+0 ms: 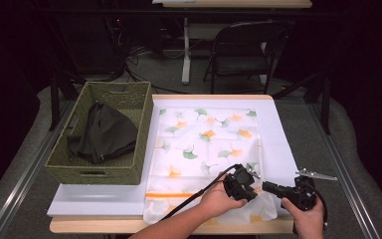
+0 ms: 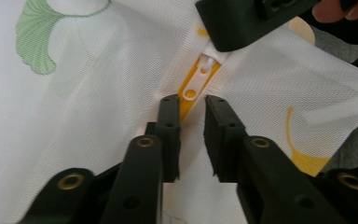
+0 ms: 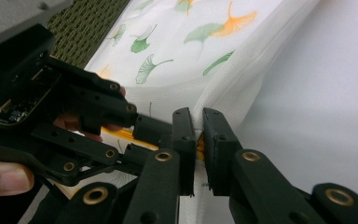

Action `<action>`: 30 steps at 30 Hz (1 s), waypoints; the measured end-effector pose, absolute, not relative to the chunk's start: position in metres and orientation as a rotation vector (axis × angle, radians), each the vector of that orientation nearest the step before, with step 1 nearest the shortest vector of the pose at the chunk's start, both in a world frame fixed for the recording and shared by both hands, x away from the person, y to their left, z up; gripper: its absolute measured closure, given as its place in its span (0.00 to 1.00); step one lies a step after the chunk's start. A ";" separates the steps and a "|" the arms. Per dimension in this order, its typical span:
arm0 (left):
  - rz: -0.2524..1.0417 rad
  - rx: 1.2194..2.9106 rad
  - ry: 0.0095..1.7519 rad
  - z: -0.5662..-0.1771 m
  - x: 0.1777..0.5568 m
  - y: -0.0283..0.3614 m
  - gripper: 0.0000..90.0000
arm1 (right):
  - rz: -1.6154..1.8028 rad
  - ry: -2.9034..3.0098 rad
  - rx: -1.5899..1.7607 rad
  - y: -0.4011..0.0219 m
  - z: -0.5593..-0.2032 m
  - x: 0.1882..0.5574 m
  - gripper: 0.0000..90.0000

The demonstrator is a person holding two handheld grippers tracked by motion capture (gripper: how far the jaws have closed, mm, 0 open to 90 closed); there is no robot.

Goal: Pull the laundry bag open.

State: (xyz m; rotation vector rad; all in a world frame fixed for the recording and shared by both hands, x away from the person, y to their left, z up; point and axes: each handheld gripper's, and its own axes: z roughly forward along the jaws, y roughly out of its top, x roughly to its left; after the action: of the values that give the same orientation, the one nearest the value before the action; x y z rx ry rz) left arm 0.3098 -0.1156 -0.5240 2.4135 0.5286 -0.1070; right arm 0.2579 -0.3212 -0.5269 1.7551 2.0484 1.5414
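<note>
Your left gripper (image 2: pixel 191 109) pinches the bag (image 1: pixel 206 144) at its zipper (image 2: pixel 196 81); your right gripper (image 3: pixel 198 126) clamps the bag's edge beside it. The bag lies just right of the basket (image 1: pixel 129 172).

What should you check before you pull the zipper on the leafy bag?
1. Right gripper pinching the mesh bag at its edge: ok, the jaws are shut on the fabric.
2. Left gripper lined up with the orange zipper tape: ok, the tape runs between its jaws.
3. Left gripper really squeezing the tape: cannot tell.
4. White zipper pull uncovered: ok, it lies just ahead of the left jaws.
5. Dark cloth out of the way: ok, it sits in the green basket.
</note>
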 end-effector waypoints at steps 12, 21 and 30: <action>-0.134 2.372 0.519 -0.516 0.320 -0.108 0.87 | 1.626 2.066 1.721 -0.309 -0.518 0.263 0.94; -0.137 2.330 0.497 -0.511 0.318 -0.103 0.92 | 1.639 2.032 1.741 -0.313 -0.520 0.262 0.94; -0.127 2.312 0.508 -0.511 0.315 -0.100 0.93 | 1.653 2.023 1.741 -0.315 -0.522 0.262 0.94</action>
State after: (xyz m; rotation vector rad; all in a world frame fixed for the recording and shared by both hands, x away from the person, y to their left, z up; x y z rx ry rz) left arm 0.3151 -0.0999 -0.5109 2.3124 0.5077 -0.1271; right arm 0.2617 -0.3150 -0.5221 1.7406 2.0226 1.6529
